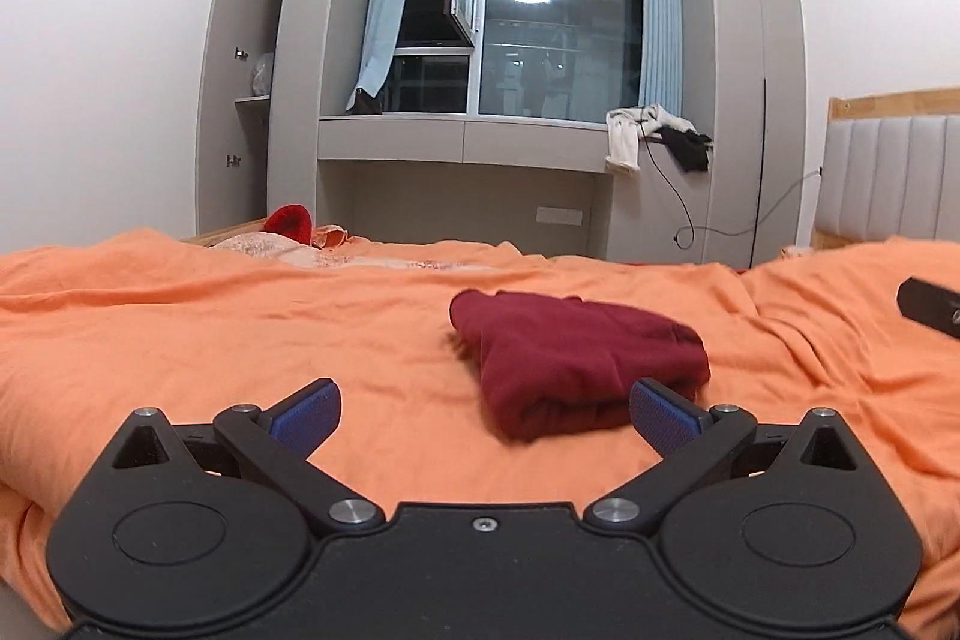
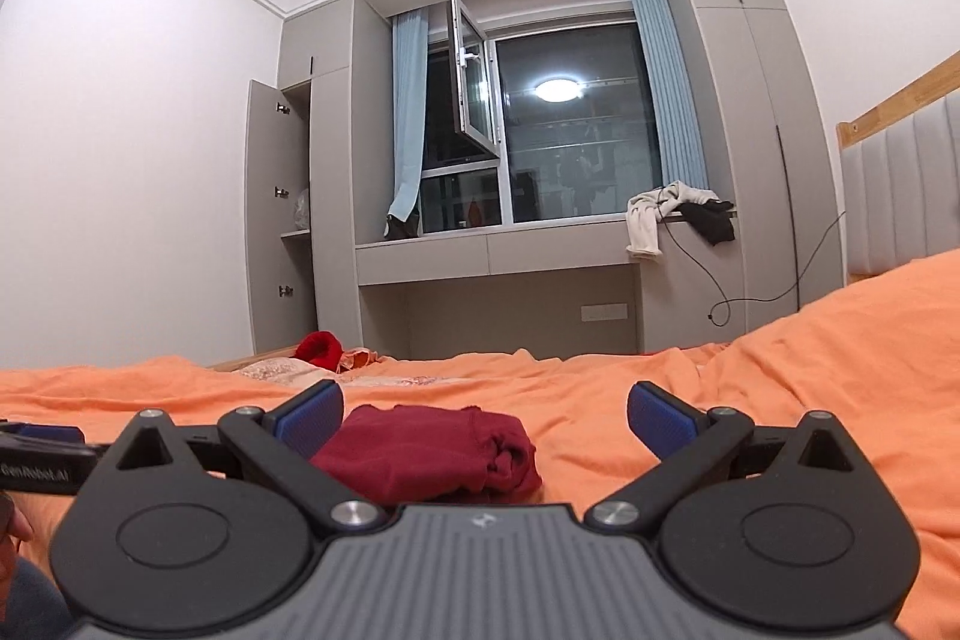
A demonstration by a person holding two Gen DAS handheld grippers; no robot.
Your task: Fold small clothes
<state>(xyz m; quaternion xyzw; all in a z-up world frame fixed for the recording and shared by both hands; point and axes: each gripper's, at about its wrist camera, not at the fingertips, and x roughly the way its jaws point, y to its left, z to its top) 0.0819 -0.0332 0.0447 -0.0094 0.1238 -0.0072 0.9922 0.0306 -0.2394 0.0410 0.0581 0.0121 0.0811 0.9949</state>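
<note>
A dark red garment (image 1: 570, 358) lies folded into a compact bundle on the orange bedspread (image 1: 210, 340). My left gripper (image 1: 485, 415) hovers open just in front of it, its right blue pad close to the bundle's near edge, nothing between the fingers. In the right wrist view the same dark red garment (image 2: 432, 451) sits left of centre, partly behind the left finger. My right gripper (image 2: 485, 415) is open and empty above the orange bedspread (image 2: 780, 400). The right gripper's tip (image 1: 927, 307) shows at the far right of the left wrist view.
A bright red item (image 1: 291, 222) and pale patterned cloth (image 1: 270, 244) lie at the far left of the bed. Beyond the bed stand a grey window desk (image 1: 462, 139) with draped clothes (image 1: 630, 133), an open wardrobe door (image 1: 231, 88) and a padded headboard (image 1: 888, 178).
</note>
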